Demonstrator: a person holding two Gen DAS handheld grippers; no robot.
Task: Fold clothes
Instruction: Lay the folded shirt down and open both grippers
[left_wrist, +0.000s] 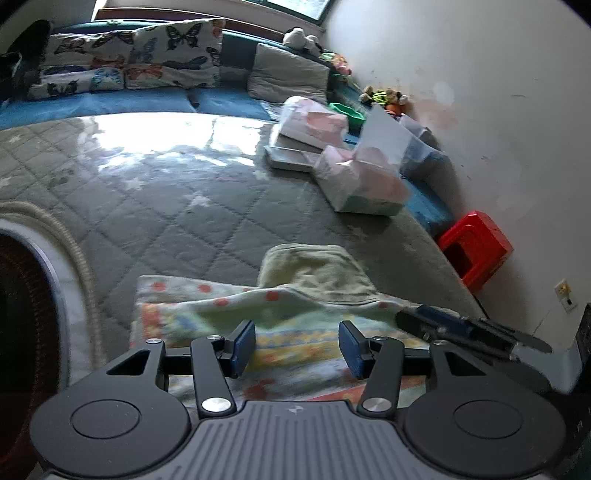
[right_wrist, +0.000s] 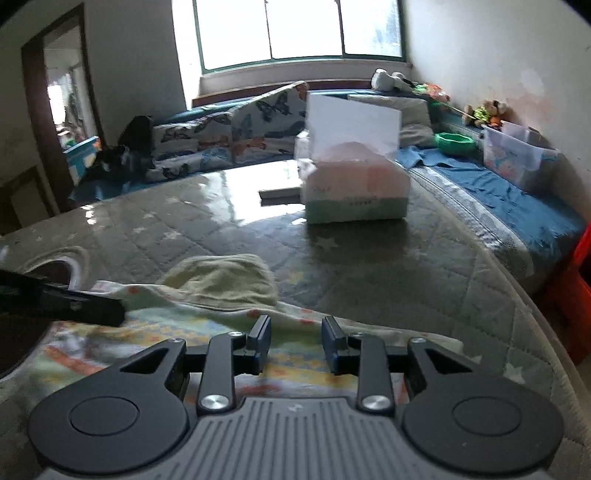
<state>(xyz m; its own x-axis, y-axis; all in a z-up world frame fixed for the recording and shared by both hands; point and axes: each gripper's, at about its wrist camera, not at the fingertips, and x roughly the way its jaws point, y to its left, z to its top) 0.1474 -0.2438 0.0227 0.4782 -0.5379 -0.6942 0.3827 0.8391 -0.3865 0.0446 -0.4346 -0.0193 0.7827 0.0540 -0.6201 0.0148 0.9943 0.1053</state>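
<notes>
Mattress (right_wrist: 388, 280), grey, quilted in diamonds with pale stars, is filling most of both views and is catching window glare at its far end. It is carrying everything below.

Patterned garment (left_wrist: 229, 325), pale green with orange dots and yellow-blue bands, is lying spread across the near edge of the mattress, directly under and ahead of both of my tools. Its far hem is sitting turned up in a low ridge. Focus is soft here; the print itself I cannot read.

Yellow-green cloth (right_wrist: 225, 277), towel-like, is lying bunched just beyond the patterned garment, overlapping its far edge, between my two tools and further out.

White boxes (left_wrist: 365, 181) are standing well apart from the clothes, toward the far right of the mattress.

My left tool (left_wrist: 297, 349) is hanging over the patterned garment with its blue pads spread; nothing is pinched between them, only cloth showing through the gap below.

My right tool (right_wrist: 295, 345) is hovering over the same garment, on its right part, pads parted by a narrower gap, gripping nothing. From the left wrist it is showing as a dark bar at the garment's right edge; whether it is touching the fabric there I cannot tell.
</notes>
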